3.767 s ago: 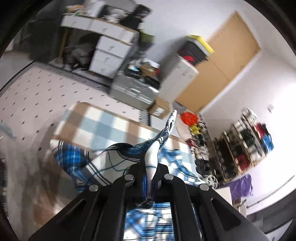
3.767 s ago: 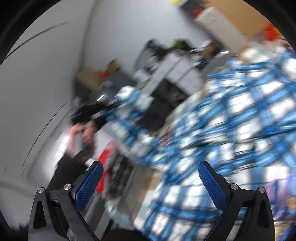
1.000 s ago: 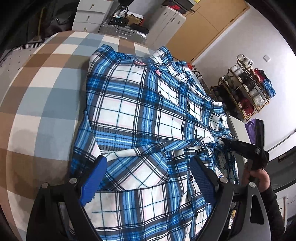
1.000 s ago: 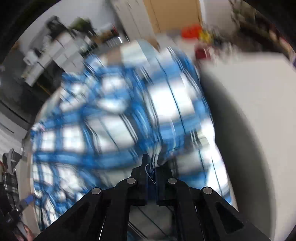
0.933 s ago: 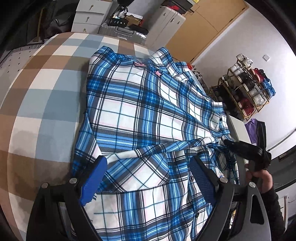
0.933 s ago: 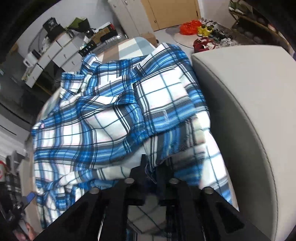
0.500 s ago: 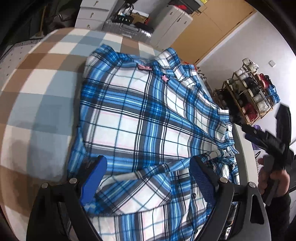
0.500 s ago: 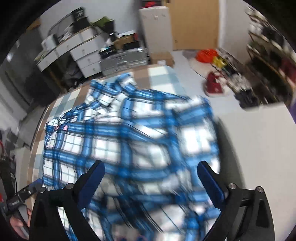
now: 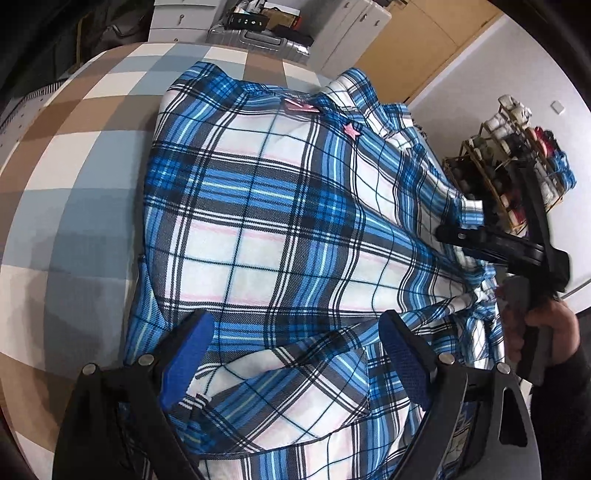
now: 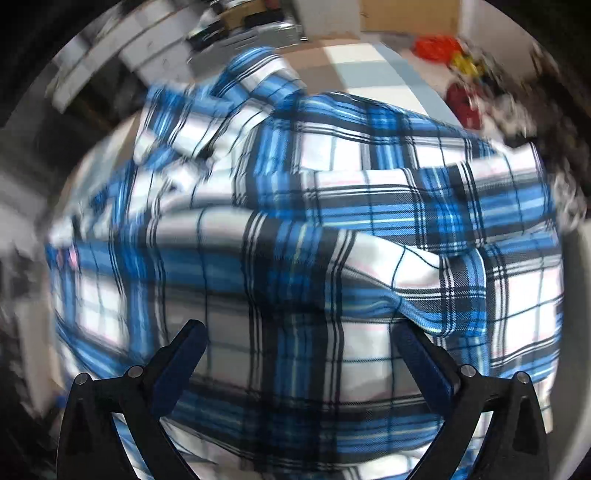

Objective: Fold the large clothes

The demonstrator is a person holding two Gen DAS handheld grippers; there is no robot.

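A blue, white and black plaid shirt [image 9: 280,221] lies spread out on a bed cover checked in brown, grey-blue and white [image 9: 85,155], collar at the far end. My left gripper [image 9: 295,350] hangs open just above the shirt's near part, blue pads apart and nothing between them. In the left wrist view a hand [image 9: 543,325] holds my right gripper [image 9: 448,236] over the shirt's right edge. The right wrist view is blurred; there the right gripper [image 10: 299,354] stands wide open above the rumpled shirt [image 10: 332,229], holding nothing.
Beyond the bed stand white drawers [image 9: 173,22], a silver suitcase [image 9: 255,37] and a wooden door [image 9: 424,40]. A shelf rack full of items [image 9: 517,162] is at the right. Orange and red things [image 10: 439,48] lie on the floor.
The right gripper let go of the shirt's edge, opened wide and swung across over the shirt. The left gripper stayed open and shifted slightly.
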